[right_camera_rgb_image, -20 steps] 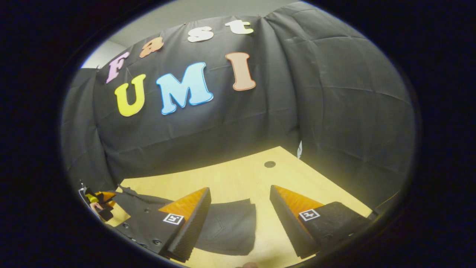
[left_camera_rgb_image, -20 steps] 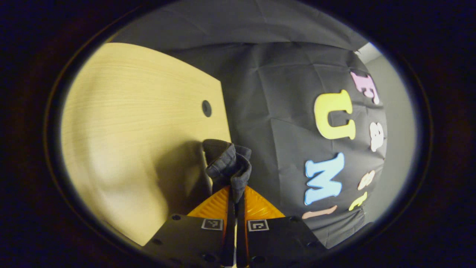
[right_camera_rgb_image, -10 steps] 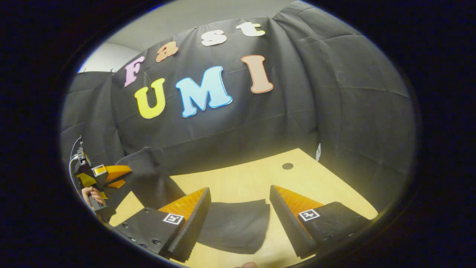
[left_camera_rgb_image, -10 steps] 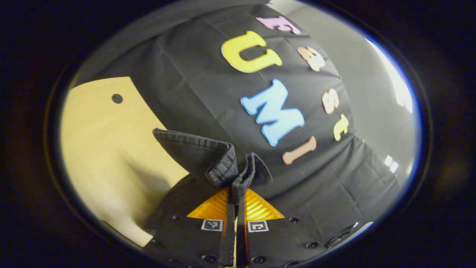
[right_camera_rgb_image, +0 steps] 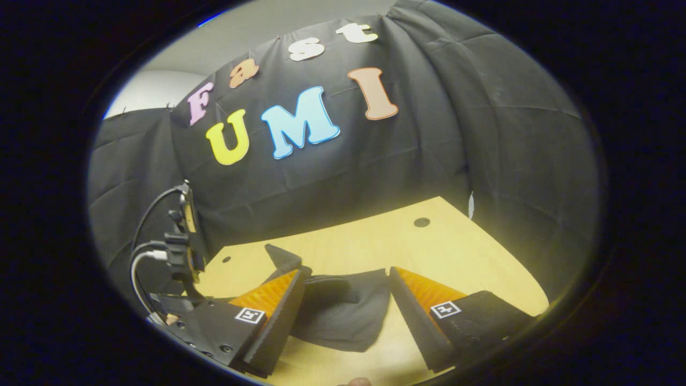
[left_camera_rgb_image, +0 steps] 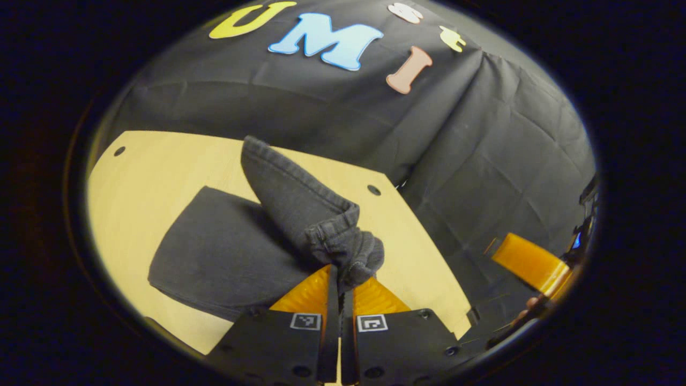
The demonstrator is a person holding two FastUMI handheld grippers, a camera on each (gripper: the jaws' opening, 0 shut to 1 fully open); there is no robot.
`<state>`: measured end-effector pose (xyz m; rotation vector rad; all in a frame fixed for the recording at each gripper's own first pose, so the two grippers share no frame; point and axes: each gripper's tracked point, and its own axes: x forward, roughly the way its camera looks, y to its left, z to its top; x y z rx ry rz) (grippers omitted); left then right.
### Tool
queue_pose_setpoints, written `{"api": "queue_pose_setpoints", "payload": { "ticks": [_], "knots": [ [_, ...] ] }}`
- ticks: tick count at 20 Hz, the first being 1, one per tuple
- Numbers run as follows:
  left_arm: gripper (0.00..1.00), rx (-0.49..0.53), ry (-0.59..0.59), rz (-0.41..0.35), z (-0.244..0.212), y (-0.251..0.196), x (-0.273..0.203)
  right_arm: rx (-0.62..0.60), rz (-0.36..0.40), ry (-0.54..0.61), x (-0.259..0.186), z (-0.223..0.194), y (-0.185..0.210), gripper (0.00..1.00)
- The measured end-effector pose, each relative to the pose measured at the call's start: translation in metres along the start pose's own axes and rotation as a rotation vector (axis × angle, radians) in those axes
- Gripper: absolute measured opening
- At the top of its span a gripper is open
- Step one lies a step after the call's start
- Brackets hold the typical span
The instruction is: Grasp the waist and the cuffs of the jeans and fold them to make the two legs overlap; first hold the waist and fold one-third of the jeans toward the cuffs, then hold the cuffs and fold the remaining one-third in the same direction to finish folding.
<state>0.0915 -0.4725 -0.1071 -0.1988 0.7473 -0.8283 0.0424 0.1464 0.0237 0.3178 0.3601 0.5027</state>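
Nearest the left gripper (left_camera_rgb_image: 339, 279), its jaws pinch the bunched cuffs (left_camera_rgb_image: 343, 249) above the folded jeans (left_camera_rgb_image: 225, 252) on the bench (left_camera_rgb_image: 139, 171), while the right gripper (right_camera_rgb_image: 345, 300) hangs spread, so uneven release could skew the fold.

Left gripper (left_camera_rgb_image: 339, 279): two black housing blocks at the frame bottom, each with round screws and one square black-and-white marker. Right gripper (right_camera_rgb_image: 347, 300): matching black blocks, ribbed fingers. At left, black and white cables (right_camera_rgb_image: 140, 257) on the other unit.
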Motion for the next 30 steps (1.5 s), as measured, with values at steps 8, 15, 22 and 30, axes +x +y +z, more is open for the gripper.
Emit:
{"api": "queue_pose_setpoints", "payload": {
  "ticks": [8,15,22,30],
  "knots": [
    [0.24,-0.082,-0.068,0.033,-0.022,0.001,0.003,-0.034,0.018,-0.015,-0.008,0.009,-0.015,0.95],
    [0.9,0.011,-0.187,0.083,0.005,-0.012,-0.062,-0.098,-0.004,-0.079,-0.014,0.024,-0.005,0.95],
    [0.94,0.209,-0.523,0.281,0.111,0.005,-0.185,-0.179,-0.116,-0.205,-0.029,0.04,-0.009,0.95],
    [0.94,0.3,-0.653,0.446,0.123,0.038,-0.252,-0.25,-0.201,-0.24,-0.049,0.026,-0.017,0.95]
  ]
}}
